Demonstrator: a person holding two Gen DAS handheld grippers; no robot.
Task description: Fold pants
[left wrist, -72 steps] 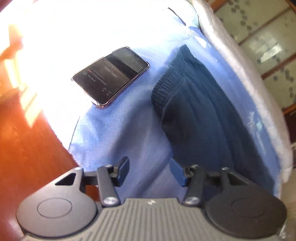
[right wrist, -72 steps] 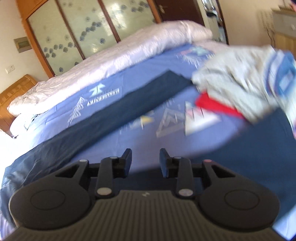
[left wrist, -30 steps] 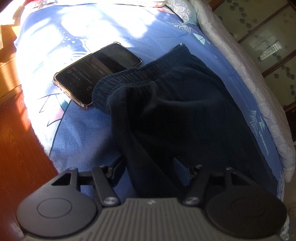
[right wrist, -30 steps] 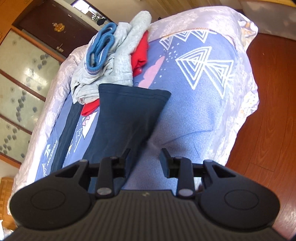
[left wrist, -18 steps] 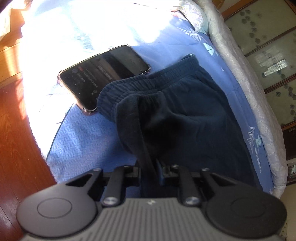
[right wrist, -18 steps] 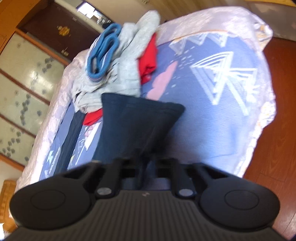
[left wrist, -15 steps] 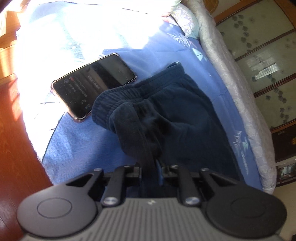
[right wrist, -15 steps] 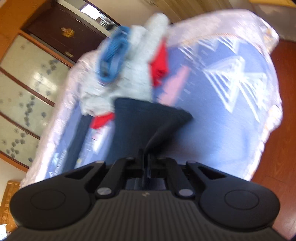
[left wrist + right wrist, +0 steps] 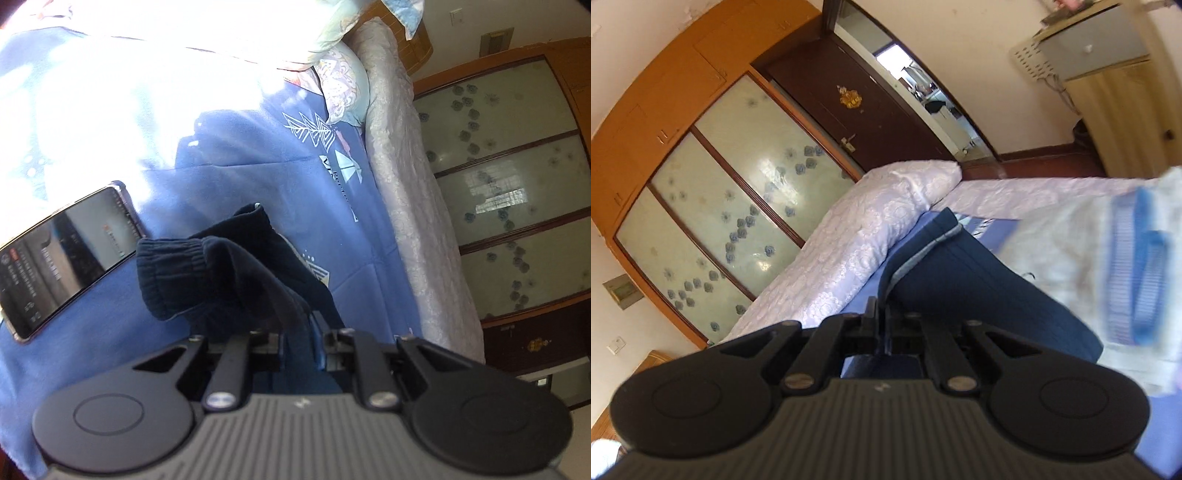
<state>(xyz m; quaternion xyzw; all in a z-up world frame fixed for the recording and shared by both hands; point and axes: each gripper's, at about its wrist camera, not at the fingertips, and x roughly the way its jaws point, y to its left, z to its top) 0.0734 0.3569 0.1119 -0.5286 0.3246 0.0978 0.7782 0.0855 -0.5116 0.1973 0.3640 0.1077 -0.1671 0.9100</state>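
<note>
Having just clamped shut, left tool (image 9: 301, 334) and right tool (image 9: 882, 325) now lift the pants (image 9: 229, 280) off the bed (image 9: 258, 177), starting the fold.

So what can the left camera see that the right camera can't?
Only the left wrist view shows the phone lying on the blue sheet, and the left gripper shut on the pants' waistband. Only the right wrist view shows the dark door, the pile of clothes, and the right gripper shut on a pant leg. Both show the dark blue pants, the bed and the flowered glass wardrobe doors.
</note>
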